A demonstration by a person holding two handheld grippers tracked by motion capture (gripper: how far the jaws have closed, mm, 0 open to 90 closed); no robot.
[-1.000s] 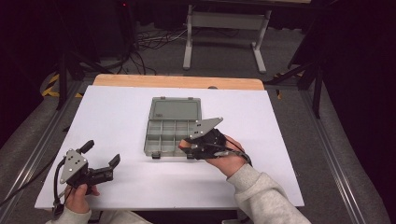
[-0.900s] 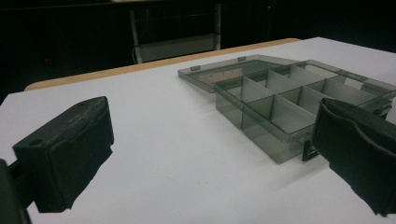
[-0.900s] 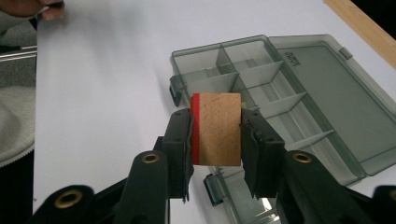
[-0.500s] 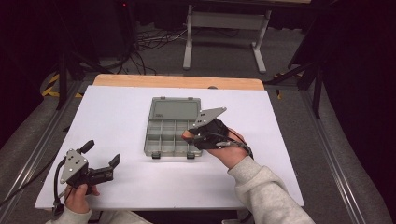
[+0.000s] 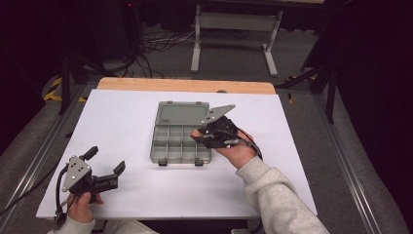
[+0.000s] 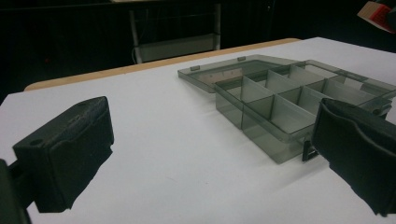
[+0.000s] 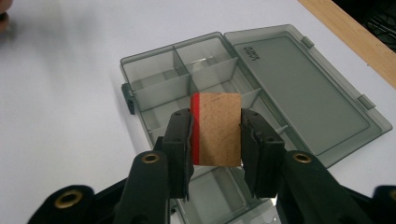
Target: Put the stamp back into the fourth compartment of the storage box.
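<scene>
- Right gripper (image 7: 215, 135) pinching a wooden block (image 7: 215, 128), red stripe down one edge, hanging over the right-hand compartments of the open grey organizer box (image 5: 181, 139).
- Box sitting mid-table, lid (image 5: 181, 115) flopped flat toward the far wooden edge (image 5: 185, 86).
- Left gripper (image 5: 103, 166) spread wide, nothing in it, parked near the front-left corner of the white tabletop (image 5: 122, 126).
- Loads of bare white between left gripper and box.

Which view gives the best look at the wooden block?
The right gripper view: the wooden block, red along one side, sits between the right gripper's pads above the open box. The high view shows just a speck of it, mostly hidden by the gripper. The left gripper view catches a corner at its top right.
</scene>
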